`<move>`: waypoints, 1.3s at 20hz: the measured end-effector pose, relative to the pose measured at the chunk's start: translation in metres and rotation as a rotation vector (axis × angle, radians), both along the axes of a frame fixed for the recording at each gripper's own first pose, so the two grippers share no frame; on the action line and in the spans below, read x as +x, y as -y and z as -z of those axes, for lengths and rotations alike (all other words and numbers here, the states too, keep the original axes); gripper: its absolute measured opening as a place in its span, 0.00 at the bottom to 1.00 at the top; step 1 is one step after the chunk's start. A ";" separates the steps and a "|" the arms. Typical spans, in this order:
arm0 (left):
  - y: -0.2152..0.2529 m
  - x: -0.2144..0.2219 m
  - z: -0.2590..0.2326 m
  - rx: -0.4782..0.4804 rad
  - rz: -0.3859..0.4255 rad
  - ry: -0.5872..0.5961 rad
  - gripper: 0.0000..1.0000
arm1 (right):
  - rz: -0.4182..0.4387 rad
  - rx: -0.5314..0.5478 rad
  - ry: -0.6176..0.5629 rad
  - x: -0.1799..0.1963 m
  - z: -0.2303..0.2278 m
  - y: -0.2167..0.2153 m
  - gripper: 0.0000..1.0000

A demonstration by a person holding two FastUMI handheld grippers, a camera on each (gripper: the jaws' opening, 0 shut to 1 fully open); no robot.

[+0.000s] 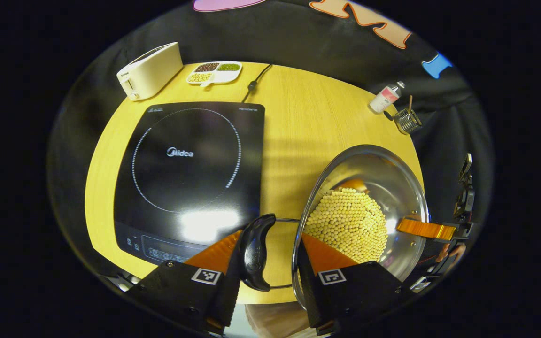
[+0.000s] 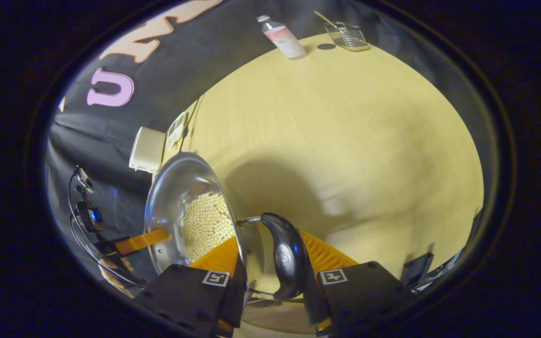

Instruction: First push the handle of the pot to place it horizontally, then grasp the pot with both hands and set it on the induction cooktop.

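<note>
A steel pot (image 1: 383, 173) holding pale round beans (image 1: 348, 224) hangs to the right of the black induction cooktop (image 1: 190, 173). It seems lifted, with its shadow on the yellow table (image 1: 308, 117). My left gripper (image 1: 272, 234) is shut on one black handle (image 1: 255, 251), one finger outside it and the other inside the rim. My right gripper (image 2: 268, 236) clamps the opposite handle (image 2: 287, 256) and the pot (image 2: 176, 188) wall the same way. The right gripper's finger (image 1: 425, 229) reaches over the far rim in the left gripper view.
A white appliance (image 1: 150, 70), a divided dish of beans (image 1: 214, 72) and a power cable (image 1: 254, 84) lie behind the cooktop. A bottle (image 1: 385, 97) and a wire basket (image 1: 407, 120) stand at the table's far right edge.
</note>
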State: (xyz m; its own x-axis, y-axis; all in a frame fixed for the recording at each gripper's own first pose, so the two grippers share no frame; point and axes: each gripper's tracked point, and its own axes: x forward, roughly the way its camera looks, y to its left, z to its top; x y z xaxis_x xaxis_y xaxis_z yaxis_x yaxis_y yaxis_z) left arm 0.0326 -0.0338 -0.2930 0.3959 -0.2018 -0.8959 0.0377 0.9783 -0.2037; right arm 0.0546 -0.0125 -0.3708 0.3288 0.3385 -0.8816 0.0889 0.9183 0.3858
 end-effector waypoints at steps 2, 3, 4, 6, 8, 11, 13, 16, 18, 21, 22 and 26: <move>-0.024 0.000 -0.004 0.003 0.024 0.019 0.61 | 0.012 0.003 0.007 -0.006 -0.002 -0.025 0.48; -0.038 0.003 -0.006 0.007 0.037 0.029 0.61 | 0.018 0.003 0.010 -0.009 -0.003 -0.038 0.55; -0.052 0.005 -0.009 0.011 0.048 0.037 0.63 | 0.022 0.004 0.011 -0.014 -0.005 -0.052 0.55; -0.078 0.009 -0.011 0.018 0.062 0.053 0.60 | 0.041 0.011 0.017 -0.015 -0.005 -0.081 0.48; -0.106 0.016 -0.013 0.029 0.075 0.062 0.60 | 0.042 0.009 0.022 -0.014 -0.003 -0.108 0.55; -0.146 0.030 -0.016 0.038 0.070 0.082 0.60 | 0.030 0.018 0.038 -0.003 -0.001 -0.150 0.55; -0.168 0.042 -0.016 0.041 0.053 0.102 0.60 | 0.015 0.025 0.047 0.008 0.000 -0.175 0.55; -0.195 0.060 -0.014 0.063 0.048 0.129 0.60 | -0.005 0.019 0.062 0.028 0.002 -0.206 0.55; -0.210 0.070 -0.010 0.066 0.041 0.140 0.60 | -0.012 0.010 0.071 0.040 0.003 -0.222 0.55; -0.230 0.083 -0.007 0.075 0.024 0.156 0.60 | -0.006 0.004 0.082 0.054 0.006 -0.241 0.48; -0.236 0.089 -0.007 0.087 0.030 0.175 0.60 | 0.000 0.001 0.086 0.058 0.008 -0.246 0.55; -0.249 0.109 0.000 0.107 0.039 0.207 0.60 | 0.019 -0.021 0.114 0.075 0.019 -0.260 0.48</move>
